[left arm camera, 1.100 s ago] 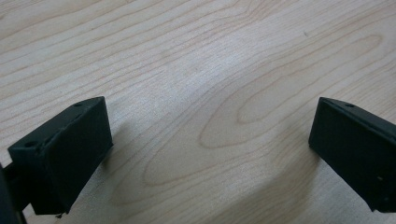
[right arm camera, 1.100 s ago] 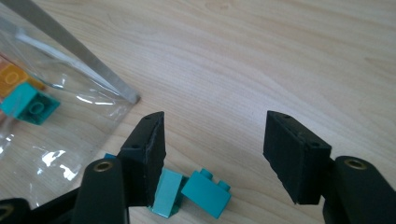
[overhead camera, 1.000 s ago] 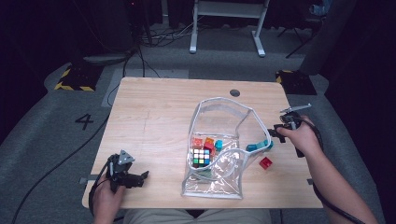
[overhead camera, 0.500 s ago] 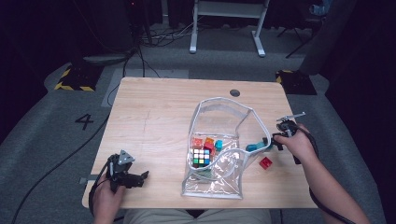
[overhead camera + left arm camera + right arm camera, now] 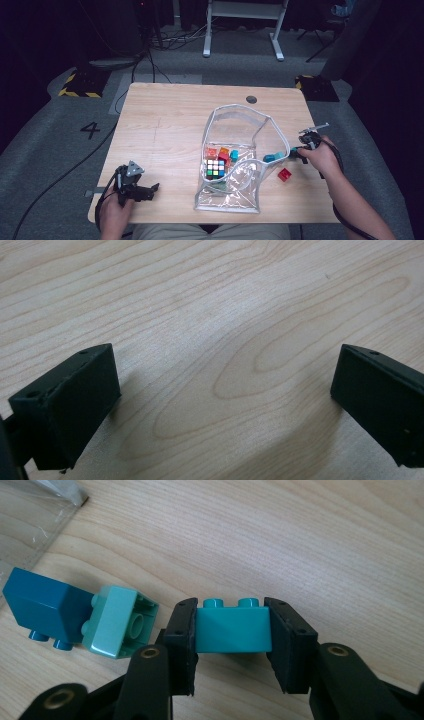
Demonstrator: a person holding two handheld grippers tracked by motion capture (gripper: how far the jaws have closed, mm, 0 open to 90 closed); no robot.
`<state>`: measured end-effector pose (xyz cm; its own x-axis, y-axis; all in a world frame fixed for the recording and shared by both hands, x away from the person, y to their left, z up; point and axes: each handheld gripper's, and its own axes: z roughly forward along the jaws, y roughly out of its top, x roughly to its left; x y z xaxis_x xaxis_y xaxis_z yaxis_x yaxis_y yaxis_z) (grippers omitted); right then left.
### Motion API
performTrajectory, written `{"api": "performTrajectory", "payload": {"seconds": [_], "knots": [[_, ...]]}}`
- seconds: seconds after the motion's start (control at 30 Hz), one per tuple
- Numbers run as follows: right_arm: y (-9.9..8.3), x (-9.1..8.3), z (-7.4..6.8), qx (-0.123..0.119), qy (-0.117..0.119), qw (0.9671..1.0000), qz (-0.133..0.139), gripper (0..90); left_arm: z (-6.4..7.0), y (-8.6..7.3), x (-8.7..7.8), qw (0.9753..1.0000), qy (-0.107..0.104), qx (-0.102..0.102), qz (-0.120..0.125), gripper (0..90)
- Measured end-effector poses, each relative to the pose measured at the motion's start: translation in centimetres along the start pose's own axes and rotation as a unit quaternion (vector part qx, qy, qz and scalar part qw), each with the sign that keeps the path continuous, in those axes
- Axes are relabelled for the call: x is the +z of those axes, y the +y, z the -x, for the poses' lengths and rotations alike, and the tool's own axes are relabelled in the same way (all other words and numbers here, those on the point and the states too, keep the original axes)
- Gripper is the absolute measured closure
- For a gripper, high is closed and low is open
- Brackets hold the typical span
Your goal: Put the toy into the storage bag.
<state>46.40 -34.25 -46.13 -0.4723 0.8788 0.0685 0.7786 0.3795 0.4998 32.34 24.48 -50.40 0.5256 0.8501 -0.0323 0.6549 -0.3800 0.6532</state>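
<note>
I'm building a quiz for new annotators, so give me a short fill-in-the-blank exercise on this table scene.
1. The right gripper is shut on a ___ brick.
2. The left gripper hangs over bare wooden table with its jaws ___.
3. The puzzle cube lies inside the clear ___.
4. A single ___ brick lies on the table outside it, near the right hand.

Missing words: teal; open; bag; red
</note>
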Motion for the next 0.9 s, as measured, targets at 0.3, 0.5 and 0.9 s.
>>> {"api": "performTrajectory", "payload": {"seconds": [0.3, 0.5, 0.9], "knots": [[0.9, -2.0, -0.3, -0.004, 0.007, 0.9997, 0.022, 58.9, 0.0, 0.0, 0.0, 1.0, 0.0, 0.0, -0.001, 0.0], [1.8, -4.1, -0.7, -0.01, 0.011, 0.9988, 0.047, 59.0, 0.0, 0.0, 0.0, 1.0, 0.0, 0.0, 0.0, 0.0], [3.2, -7.9, -1.3, -0.013, 0.024, 0.9951, 0.095, 59.0, 0.0, 0.0, 0.0, 1.0, 0.0, 0.0, -0.001, 0.0]]}}
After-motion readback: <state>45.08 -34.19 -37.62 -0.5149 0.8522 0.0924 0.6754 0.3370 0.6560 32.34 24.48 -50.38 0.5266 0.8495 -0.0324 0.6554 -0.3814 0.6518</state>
